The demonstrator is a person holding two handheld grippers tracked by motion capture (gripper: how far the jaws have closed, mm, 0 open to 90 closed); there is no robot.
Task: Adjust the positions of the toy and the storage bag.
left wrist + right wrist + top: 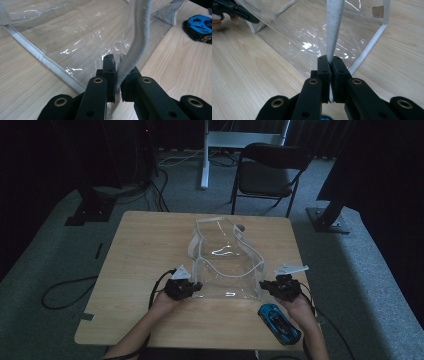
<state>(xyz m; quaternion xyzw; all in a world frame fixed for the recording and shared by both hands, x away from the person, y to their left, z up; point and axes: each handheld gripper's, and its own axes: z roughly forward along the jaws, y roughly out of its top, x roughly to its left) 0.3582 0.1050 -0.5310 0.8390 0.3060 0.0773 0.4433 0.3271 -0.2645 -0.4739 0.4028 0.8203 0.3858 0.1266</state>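
High view: wooden bench (pixel 145 245), clear plastic bag (pixel 225 265) standing mid-bench with its mouth facing up, white fabric trim along the edges. Person's two hands come in from the bottom, one at each near corner of the bag.

Left first. Left gripper (pixel 192 287) sits at the bag's near-left corner; in the left gripper view its jaws are closed on the grey-white edge band (pixel 140 37), which runs up and away from between the pads. Right gripper (pixel 267 286) mirrors it at the near-right corner; the right gripper view shows its jaws pinched tight on the same kind of trim strip (pixel 334 25), with the clear wall (pixel 312 42) spread out beyond.

Likely reason for the hold: gripping both sides of the rim at once keeps the floppy mouth spread and stable, so something can go in or the bag can be shifted without collapsing. Bag bottom seems to rest on the bench, not lifted, hard to be sure.

Farther right, blue toy car (pixel 279 322) lies on the bench just beside the right hand, apart from the bag, near the front edge; probably the item meant for the bag. It also shows at the top right of the left gripper view (pixel 198 26).

Writing: none readable. Small brownish patch (pixel 377 11) on the bag's far wall, no text legible on it. Car markings too small to read.
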